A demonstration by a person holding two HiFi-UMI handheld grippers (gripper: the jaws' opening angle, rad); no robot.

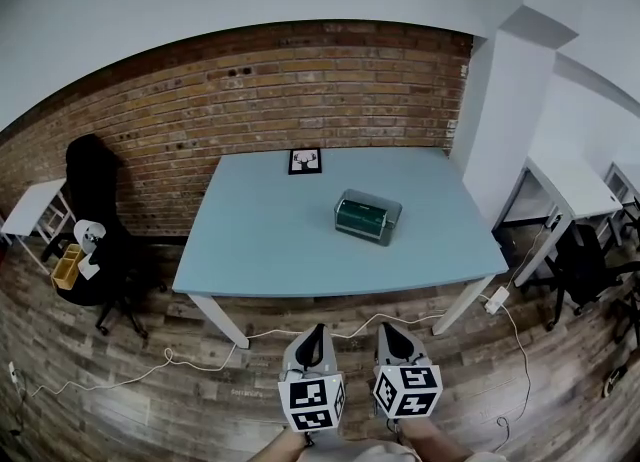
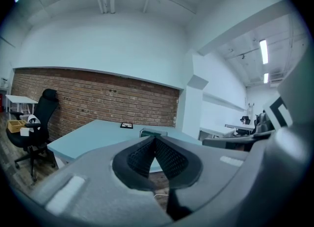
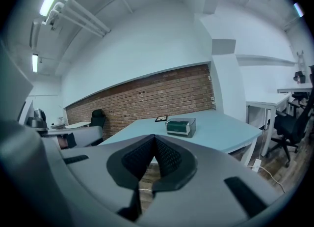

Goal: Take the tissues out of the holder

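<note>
Head view: pale blue bench (image 1: 270,240) before brick wall (image 1: 250,100), wood floor (image 1: 150,390); tissue holder (image 1: 368,216) just 3 o'clock of bench centre; left tool (image 1: 316,332), right tool (image 1: 386,330) at 6 o'clock, both closed, empty.

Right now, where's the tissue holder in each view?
Head view: the tissue holder sits right of centre on the table.
Left gripper view: it is small, at centre, just above the jaw tips.
Right gripper view: it is slightly right of centre, above the jaws.
Shared landmark: the black-framed picture, beyond and left of it in all three.
</note>
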